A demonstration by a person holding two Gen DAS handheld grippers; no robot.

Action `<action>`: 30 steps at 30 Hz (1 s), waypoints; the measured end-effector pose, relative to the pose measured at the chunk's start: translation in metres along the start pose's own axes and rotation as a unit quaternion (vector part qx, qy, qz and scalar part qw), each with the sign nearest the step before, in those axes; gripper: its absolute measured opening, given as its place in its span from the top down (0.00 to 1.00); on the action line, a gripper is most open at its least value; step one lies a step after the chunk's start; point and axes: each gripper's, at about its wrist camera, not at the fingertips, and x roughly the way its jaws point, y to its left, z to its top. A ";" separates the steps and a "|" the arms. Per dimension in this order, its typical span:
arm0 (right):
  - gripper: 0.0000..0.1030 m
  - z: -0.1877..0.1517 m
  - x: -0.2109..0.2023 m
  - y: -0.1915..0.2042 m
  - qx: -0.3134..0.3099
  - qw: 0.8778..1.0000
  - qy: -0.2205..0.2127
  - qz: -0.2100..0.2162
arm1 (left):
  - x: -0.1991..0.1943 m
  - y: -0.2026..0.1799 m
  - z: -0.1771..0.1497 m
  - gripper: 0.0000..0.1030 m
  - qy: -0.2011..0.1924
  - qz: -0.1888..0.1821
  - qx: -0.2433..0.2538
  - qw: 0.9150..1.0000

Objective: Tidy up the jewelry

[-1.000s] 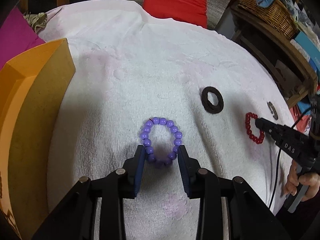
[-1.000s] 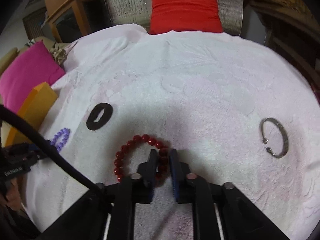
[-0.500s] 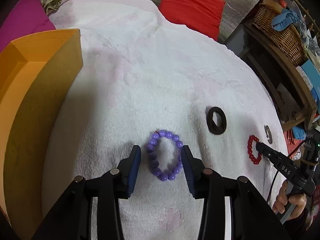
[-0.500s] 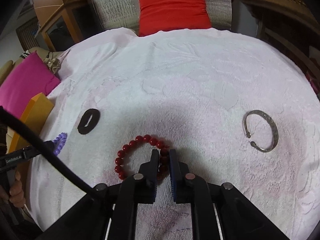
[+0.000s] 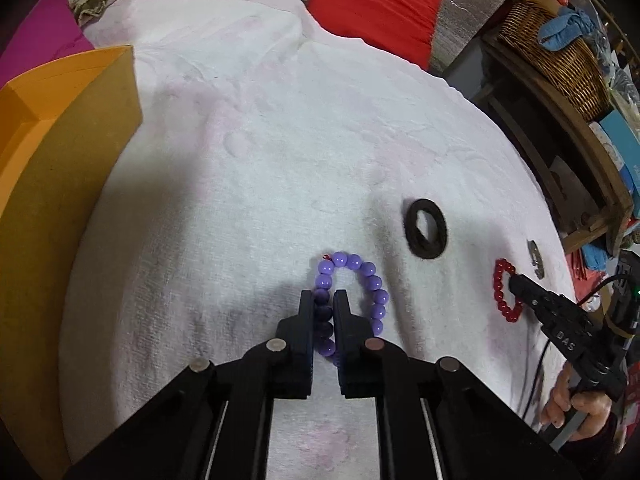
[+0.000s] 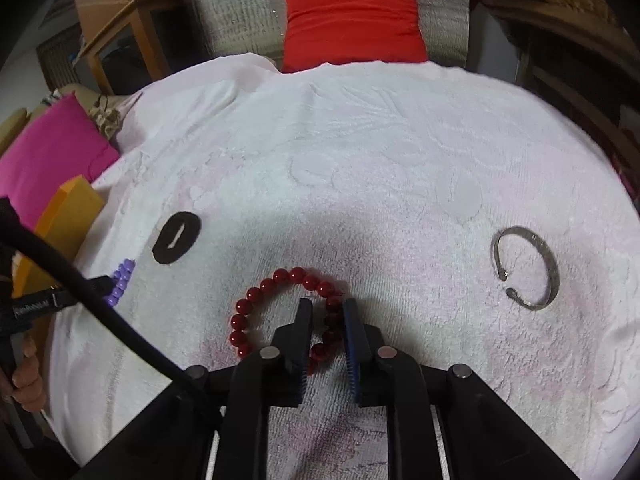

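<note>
left fingers (image 5: 323, 298) just closed, pinching purple bracelet (image 5: 352, 300); right fingers (image 6: 327, 308) pinching red bracelet (image 6: 280, 312).

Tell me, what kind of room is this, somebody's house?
Probably a home living room. A red cushion leans on a seat back behind the table, a woven wicker basket sits on a cluttered wooden shelf, and a white towel covers the round table where bracelets lie.

A white terry-cloth towel (image 6: 360, 160) with rough, embossed pile covers the surface. The purple bead bracelet (image 5: 370, 280) and the red bead bracelet (image 6: 280, 280) look like glossy, smooth plastic. The open grey metal bangle (image 6: 548, 260) has a dull sheen; the dark brown ring-shaped band (image 5: 426, 236) looks matt and fuzzy.
</note>
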 end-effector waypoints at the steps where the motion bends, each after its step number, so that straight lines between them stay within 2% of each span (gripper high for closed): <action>1: 0.90 0.000 0.000 0.000 -0.001 1.000 -0.002 0.000 | 0.000 -0.002 0.000 0.91 0.002 0.003 0.004 1.000; 4: 0.90 0.001 -0.004 -0.003 0.007 1.000 -0.008 0.008 | 0.000 -0.007 0.000 0.88 -0.001 0.033 0.017 0.999; 7: 0.90 0.002 -0.002 -0.004 0.013 1.000 -0.003 0.013 | 0.001 -0.007 0.000 0.84 0.001 0.026 0.017 1.000; 10: 0.88 0.003 0.001 -0.005 0.021 1.000 0.007 0.016 | 0.005 -0.013 0.001 0.84 -0.001 0.032 0.028 0.999; 12: 0.82 0.003 0.000 -0.003 0.020 1.000 0.006 0.020 | 0.008 -0.019 0.002 0.84 -0.004 0.036 0.036 0.999; 15: 0.82 0.001 0.002 0.003 0.002 1.000 0.000 0.007 | 0.009 -0.024 0.002 0.85 -0.008 0.041 0.043 0.998; 16: 0.82 0.000 0.002 0.005 -0.006 1.000 -0.002 0.003 | 0.009 -0.025 0.002 0.90 -0.009 0.040 0.044 0.998; 18: 0.90 -0.001 0.001 0.010 -0.026 1.000 -0.009 -0.011 | 0.008 -0.026 0.003 0.91 -0.012 0.038 0.041 0.998; 22: 0.90 0.001 -0.006 0.008 -0.019 0.999 -0.028 -0.011 | -0.001 -0.027 0.003 0.91 -0.027 0.033 0.042 0.998; 30: 0.90 0.007 -0.026 0.002 0.006 0.997 -0.079 0.001 | -0.035 -0.038 -0.003 0.91 -0.064 -0.007 0.061 0.996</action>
